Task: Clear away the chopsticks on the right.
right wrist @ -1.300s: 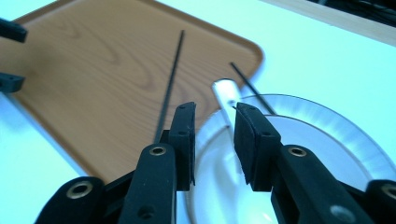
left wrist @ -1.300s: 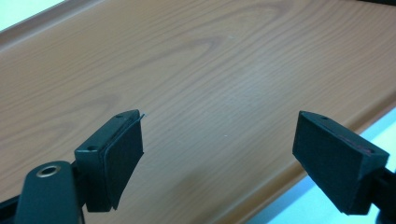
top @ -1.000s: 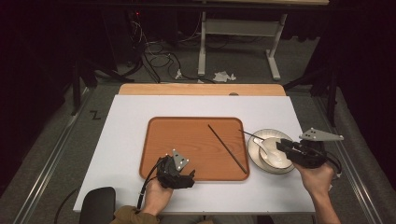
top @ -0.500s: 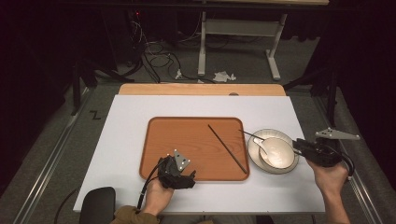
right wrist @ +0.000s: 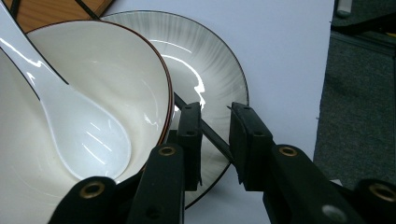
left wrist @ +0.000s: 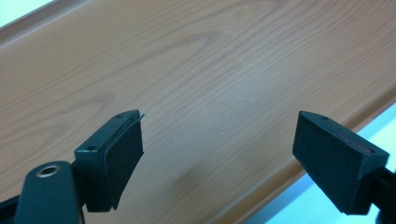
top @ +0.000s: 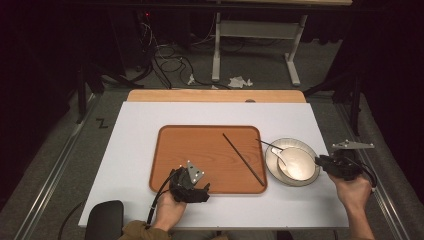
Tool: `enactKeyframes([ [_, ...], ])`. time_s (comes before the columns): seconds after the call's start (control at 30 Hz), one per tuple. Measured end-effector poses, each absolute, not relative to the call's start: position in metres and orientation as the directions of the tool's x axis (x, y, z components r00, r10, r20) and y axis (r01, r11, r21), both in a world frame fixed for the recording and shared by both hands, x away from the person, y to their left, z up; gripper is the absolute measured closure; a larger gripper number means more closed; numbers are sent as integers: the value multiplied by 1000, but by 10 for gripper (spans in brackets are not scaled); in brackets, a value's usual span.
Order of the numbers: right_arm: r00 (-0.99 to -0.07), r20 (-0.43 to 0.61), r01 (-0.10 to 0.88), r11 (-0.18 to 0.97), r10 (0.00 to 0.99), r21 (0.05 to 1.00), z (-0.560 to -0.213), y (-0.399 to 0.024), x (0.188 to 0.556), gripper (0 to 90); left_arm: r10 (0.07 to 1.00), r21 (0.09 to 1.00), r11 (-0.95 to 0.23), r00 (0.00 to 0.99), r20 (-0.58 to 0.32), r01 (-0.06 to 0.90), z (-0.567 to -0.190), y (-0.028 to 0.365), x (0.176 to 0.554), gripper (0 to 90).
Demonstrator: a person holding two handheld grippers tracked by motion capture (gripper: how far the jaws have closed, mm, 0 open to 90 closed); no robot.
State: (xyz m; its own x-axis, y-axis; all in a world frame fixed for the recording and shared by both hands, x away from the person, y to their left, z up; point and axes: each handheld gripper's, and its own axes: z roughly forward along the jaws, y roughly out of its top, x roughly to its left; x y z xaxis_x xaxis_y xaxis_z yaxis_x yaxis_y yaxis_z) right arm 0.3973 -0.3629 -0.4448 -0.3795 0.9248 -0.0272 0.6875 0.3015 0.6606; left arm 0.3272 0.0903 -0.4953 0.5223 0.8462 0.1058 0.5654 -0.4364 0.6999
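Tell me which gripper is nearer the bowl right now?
Right. The right gripper sits at the bowl's right edge, jaws around a thin dark stick lying on the plate. The left gripper hovers over the tray's near edge, well away.

Tray (top: 200, 155) mid-table, chopstick (top: 243, 158) on it, plate (top: 305, 149) right, bowl (top: 298, 163) on plate, spoon (top: 281, 156) in bowl

Tray (top: 200, 150): brown wood grain. Table (top: 135, 130): white. Bowl (right wrist: 116, 70): cream, dark rim. Plate (right wrist: 210, 70): grey radial streaks. Spoon (right wrist: 70, 121): glossy white.
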Motion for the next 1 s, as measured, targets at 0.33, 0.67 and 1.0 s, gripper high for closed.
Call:
enactKeyframes([
  [0.33, -398, -38, 707, 332, 917, 625, -456, -362, 403, 727, 842, 696, -444, 528, 110, 564, -497, 88, 326, 165],
  [0.67, -403, -67, 717, 361, 913, 596, -460, -356, 410, 733, 845, 692, -443, 523, 110, 570, -498, 89, 324, 165],
  [1.0, -407, -51, 724, 357, 912, 590, -461, -356, 416, 842, 854, 688, -435, 508, 110, 581, -499, 94, 322, 165],
])
